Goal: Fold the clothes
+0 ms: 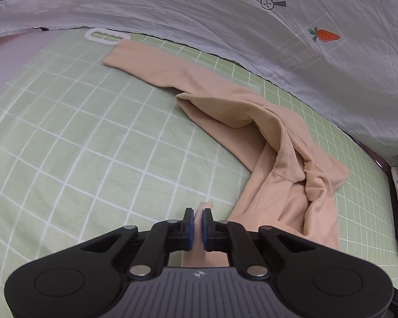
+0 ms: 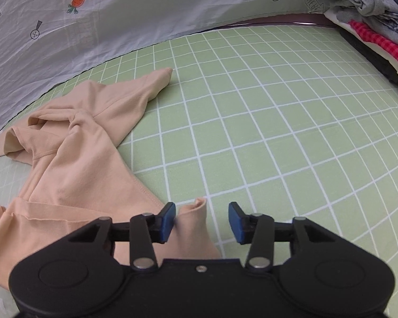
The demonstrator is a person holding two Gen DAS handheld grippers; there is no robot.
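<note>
Garment: a pair of thin beige stretch tights (image 1: 273,143) lies crumpled on the light green bed sheet with a white grid (image 1: 79,132). One leg runs away to the far edge of the sheet; the waist part is bunched in the middle, and it looks not yet folded.
Left hold: the left gripper (image 1: 198,224) has its blue pads pressed together on a thin strip of the beige fabric, probably the near leg end. I think it pinches this end to pull the leg straight.
Right hold: the right gripper (image 2: 202,221) has its jaws apart. A toe end of the tights (image 2: 196,206) stands between them, close to the left pad, but the right pad is clearly away from it, so nothing is clamped here.
Reason for both: each gripper takes one leg end, it seems, so the legs can be laid together.
Surroundings: a white cotton sheet with small carrot prints (image 1: 225,13) hangs behind the bed like a wall. A white plastic handle piece (image 1: 106,35) lies at the far edge.
Side pile: a stack of other clothes, grey, denim and red checked (image 2: 371,26), waits at the right corner, well apart.
</note>
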